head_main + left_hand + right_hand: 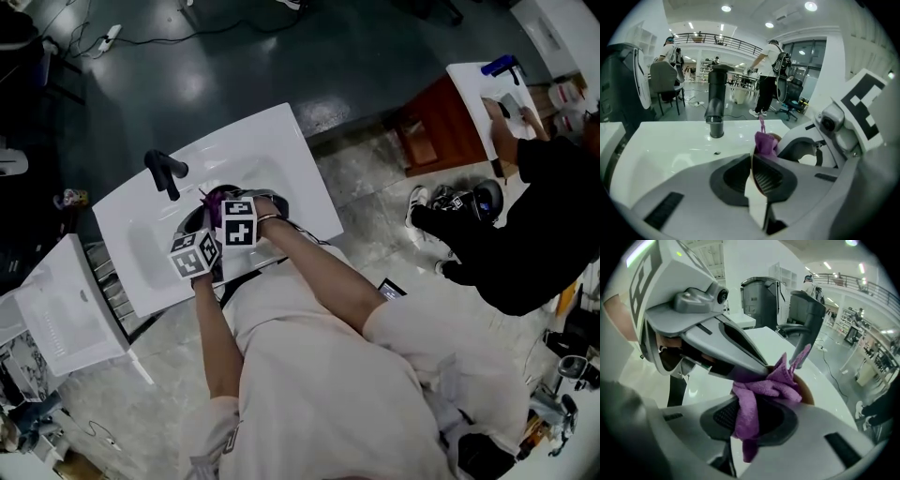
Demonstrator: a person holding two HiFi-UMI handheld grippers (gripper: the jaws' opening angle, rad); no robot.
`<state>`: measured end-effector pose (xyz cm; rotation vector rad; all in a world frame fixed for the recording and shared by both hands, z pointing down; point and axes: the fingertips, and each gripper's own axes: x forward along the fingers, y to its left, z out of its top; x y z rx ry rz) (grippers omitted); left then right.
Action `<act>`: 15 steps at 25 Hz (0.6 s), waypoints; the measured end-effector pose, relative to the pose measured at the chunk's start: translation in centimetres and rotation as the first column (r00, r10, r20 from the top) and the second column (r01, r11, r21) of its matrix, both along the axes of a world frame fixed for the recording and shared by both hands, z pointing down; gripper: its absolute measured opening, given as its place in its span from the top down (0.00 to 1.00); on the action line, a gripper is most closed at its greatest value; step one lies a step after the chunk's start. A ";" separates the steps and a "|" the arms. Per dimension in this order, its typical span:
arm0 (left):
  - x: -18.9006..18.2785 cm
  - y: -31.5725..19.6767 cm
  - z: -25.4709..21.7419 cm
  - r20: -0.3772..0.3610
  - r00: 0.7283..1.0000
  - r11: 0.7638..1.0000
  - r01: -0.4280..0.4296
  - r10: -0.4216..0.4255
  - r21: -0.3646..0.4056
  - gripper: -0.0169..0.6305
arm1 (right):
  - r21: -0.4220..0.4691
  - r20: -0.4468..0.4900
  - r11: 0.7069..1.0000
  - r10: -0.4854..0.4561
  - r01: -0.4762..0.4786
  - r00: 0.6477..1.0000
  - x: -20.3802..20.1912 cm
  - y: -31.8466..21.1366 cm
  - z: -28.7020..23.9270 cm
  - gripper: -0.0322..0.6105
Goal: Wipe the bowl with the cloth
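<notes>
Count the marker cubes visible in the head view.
2. The left cube is nearer the person; the right cube sits just beyond it, both above the white sink. None seem hidden.

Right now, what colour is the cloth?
Purple; the fuzzy purple cloth shows best in the right gripper view.

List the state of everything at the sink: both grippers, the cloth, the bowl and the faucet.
left gripper: shut on the rim of the bowl.
right gripper: shut on the cloth.
cloth: purple, bunched up, touching the bowl.
bowl: brown, held by its rim over the sink.
faucet: upright, no water seen running.
</notes>
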<state>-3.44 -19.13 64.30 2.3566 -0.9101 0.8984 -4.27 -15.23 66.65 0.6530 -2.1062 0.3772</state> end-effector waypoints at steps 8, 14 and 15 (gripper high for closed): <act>1.1 0.2 0.3 0.068 0.995 0.997 -0.069 0.067 0.029 0.94 | 0.014 -0.002 0.997 0.082 -0.082 0.997 1.8 -0.8 0.1 0.81; 1.1 0.1 0.7 0.116 0.988 0.994 -0.103 0.097 0.042 0.94 | 0.032 0.003 0.988 0.148 -0.148 0.989 2.9 -1.9 0.0 0.81; 1.1 0.1 0.8 0.126 0.987 0.993 -0.109 0.103 0.043 0.94 | 0.034 0.004 0.986 0.165 -0.165 0.986 3.1 -2.0 -0.1 0.81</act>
